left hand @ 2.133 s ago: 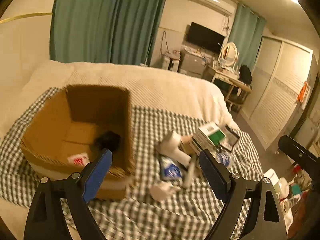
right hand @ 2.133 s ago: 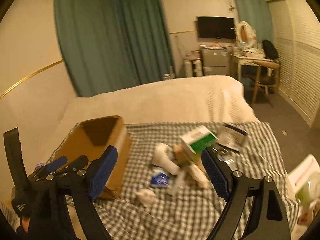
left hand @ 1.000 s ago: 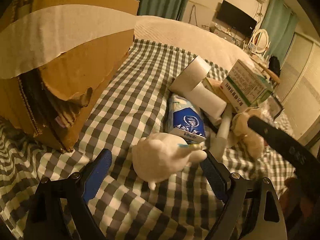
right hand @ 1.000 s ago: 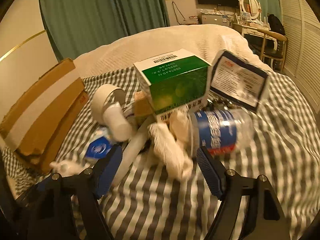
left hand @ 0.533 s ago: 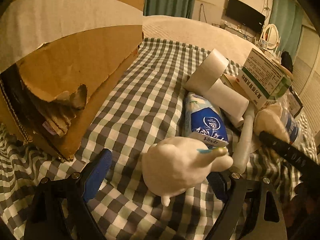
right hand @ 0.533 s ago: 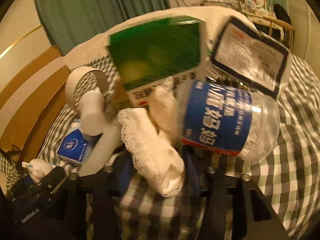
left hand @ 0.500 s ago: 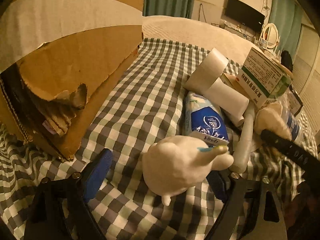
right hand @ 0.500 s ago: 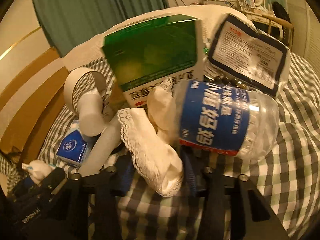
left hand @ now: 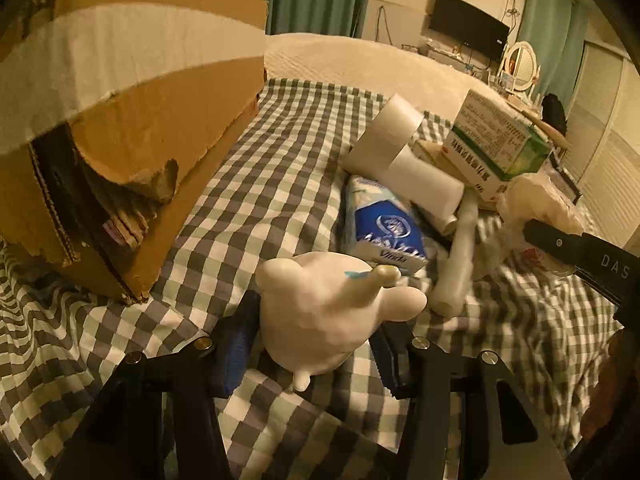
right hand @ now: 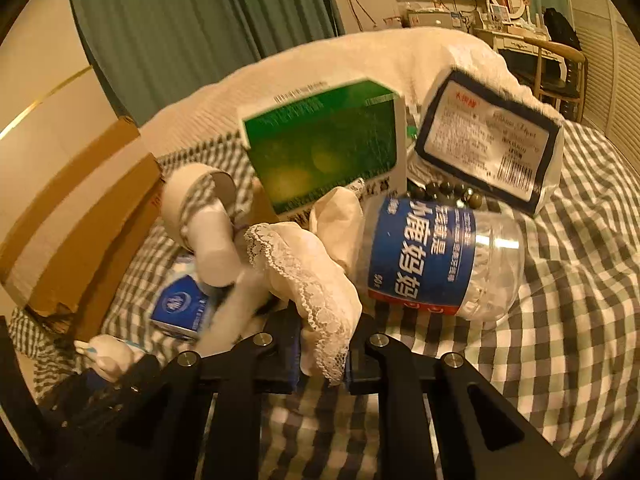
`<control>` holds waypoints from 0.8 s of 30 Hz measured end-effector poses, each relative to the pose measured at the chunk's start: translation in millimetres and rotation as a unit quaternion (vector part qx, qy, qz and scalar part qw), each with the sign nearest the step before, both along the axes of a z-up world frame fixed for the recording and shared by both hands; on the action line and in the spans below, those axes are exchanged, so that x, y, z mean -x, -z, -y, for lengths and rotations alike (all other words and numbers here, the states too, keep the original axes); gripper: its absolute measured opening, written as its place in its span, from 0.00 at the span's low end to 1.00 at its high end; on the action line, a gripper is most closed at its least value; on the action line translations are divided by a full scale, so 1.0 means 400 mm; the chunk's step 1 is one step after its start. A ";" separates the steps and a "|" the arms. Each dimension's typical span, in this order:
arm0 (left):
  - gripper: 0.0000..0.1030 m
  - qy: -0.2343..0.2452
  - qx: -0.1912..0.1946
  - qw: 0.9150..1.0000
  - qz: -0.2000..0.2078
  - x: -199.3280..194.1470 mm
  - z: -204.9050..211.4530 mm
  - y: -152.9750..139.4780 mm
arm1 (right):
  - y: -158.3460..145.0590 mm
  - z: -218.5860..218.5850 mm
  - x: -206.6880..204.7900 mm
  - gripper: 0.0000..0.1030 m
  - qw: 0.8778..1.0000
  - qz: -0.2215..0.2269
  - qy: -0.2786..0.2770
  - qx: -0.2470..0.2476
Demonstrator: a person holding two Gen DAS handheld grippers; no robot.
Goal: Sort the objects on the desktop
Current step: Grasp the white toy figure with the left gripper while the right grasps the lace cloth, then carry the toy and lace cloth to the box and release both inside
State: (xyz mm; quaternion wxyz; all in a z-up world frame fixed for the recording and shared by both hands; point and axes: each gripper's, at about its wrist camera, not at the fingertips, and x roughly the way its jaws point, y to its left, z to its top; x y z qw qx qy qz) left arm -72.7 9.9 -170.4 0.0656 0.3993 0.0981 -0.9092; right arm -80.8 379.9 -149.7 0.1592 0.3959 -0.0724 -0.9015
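As both jaws close, we have most sorting left.
Our left gripper [left hand: 316,344] pinches a white rubbery figurine [left hand: 328,312]; our right gripper [right hand: 322,354] clamps a white lace-trimmed cloth [right hand: 316,280]; clutter waits at twelve o'clock.

Bedroom, warm dim light: teal curtains [right hand: 200,40] on rear wall, wall TV [left hand: 468,26], round mirror [left hand: 520,62] on dresser, louvred wardrobe doors [left hand: 600,152] at right.

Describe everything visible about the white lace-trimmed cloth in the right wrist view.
The lace-trimmed cloth is cream-white, soft and crumpled, with a scalloped lace edge. It lies on the checked bedcover, draped against the clear bottle with the blue label and below the green box. Its lower end hangs between the closing jaws of the right gripper, pads pressing it.
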 end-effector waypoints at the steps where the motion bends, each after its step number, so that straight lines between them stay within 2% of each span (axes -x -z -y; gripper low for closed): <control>1: 0.52 0.003 -0.001 1.000 -0.006 -0.002 -0.003 -0.010 | -0.008 -0.002 -0.005 0.14 1.000 -0.005 -0.002 0.002; 11: 0.52 0.041 0.027 0.997 -0.051 -0.014 -0.045 -0.092 | -0.066 0.011 -0.027 0.14 0.999 -0.045 -0.015 0.016; 16: 0.52 0.050 0.024 0.996 -0.074 -0.043 -0.057 -0.142 | -0.097 0.035 -0.065 0.14 0.997 -0.068 -0.021 -0.003; 19: 0.52 0.058 0.009 0.994 -0.088 -0.049 -0.050 -0.168 | -0.106 0.025 -0.090 0.14 0.998 -0.064 -0.026 -0.005; 24: 0.52 0.057 -0.016 0.992 -0.116 -0.051 -0.035 -0.216 | -0.152 -0.033 -0.156 0.14 0.999 -0.033 0.005 0.010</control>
